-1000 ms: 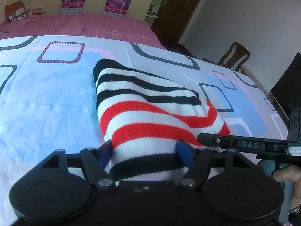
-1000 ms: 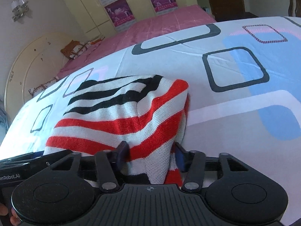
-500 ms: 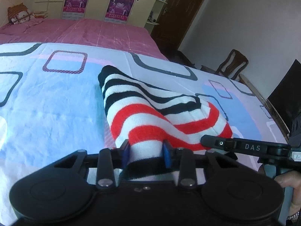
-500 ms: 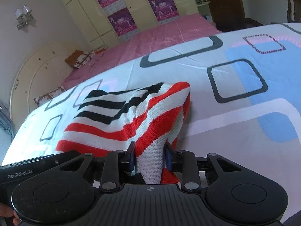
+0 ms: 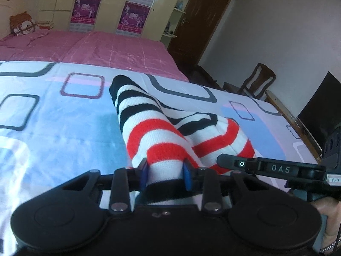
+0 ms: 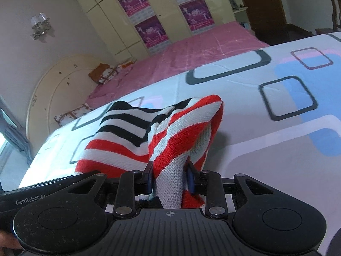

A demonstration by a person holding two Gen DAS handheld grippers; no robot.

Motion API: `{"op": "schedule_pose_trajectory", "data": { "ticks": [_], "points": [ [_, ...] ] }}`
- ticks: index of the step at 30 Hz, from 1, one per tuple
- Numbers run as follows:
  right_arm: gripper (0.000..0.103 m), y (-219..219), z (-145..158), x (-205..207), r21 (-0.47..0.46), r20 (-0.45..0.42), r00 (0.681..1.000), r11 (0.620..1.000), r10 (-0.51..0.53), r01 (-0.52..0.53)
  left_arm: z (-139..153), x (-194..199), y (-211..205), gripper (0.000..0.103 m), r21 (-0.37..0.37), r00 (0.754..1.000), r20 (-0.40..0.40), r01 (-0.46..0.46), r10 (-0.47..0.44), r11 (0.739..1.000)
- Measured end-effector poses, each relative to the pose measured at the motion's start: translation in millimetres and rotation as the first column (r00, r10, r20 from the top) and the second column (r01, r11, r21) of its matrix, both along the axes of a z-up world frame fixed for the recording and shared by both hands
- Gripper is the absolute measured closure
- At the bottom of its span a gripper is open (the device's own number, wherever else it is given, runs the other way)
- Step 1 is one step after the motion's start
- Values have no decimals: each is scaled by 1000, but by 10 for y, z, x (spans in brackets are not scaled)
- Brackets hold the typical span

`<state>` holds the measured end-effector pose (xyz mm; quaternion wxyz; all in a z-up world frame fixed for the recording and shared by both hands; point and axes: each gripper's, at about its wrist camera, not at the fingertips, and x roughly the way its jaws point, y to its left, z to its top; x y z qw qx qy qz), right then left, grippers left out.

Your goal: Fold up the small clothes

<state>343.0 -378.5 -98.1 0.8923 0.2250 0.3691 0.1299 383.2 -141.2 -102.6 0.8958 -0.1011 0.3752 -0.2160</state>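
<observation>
My left gripper (image 5: 165, 176) has its jaws drawn in narrow, the two blue pads (image 5: 144, 173) pressing from either side on a bunched edge of the striped knit garment (image 5: 157, 140). What sits between those pads is a white band with a black band just behind it, gathered into a thick roll. From there the cloth runs away from me in red, white and black stripes, lifted off the patterned bedsheet (image 5: 53, 128) near my fingers and coming down onto it at the far black-striped end.

My right gripper (image 6: 170, 180) is likewise closed narrow, pinching another part of the same garment (image 6: 170, 140). Its blue pads (image 6: 190, 177) squeeze a fold of white and red knit that stands up between them, with a red-striped flap hanging out on the right side. The fabric peaks in a red-edged corner above my fingers and slopes off to the left in black and white stripes.

In the left wrist view the right gripper (image 5: 223, 162) shows as a black bar at the garment's red-striped edge, so both of my grips sit close together on the near end. The garment lies on the sheet with a pink bed (image 6: 191, 49) beyond it
</observation>
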Motion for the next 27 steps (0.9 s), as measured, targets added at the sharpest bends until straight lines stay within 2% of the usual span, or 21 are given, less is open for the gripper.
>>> {"op": "schedule_pose_trajectory", "data": {
  "ticks": [7, 13, 23, 27],
  "points": [
    [73, 635, 167, -5, 7, 21, 998, 999, 51, -51, 189, -119, 526, 72, 7, 999, 26, -33, 33, 999],
    [73, 1493, 237, 49, 20, 34, 996, 997, 80, -81, 275, -163, 1323, 72, 6, 997, 45, -67, 67, 998],
    [73, 3078, 71, 286, 53, 3, 995, 994, 99, -99, 230, 0, 2837, 72, 16, 994, 39, -101, 100, 995],
    [73, 3519, -49, 472, 63, -17, 993, 991, 118, -117, 187, 153, 3220, 72, 33, 992, 37, -120, 119, 992]
  ]
}}
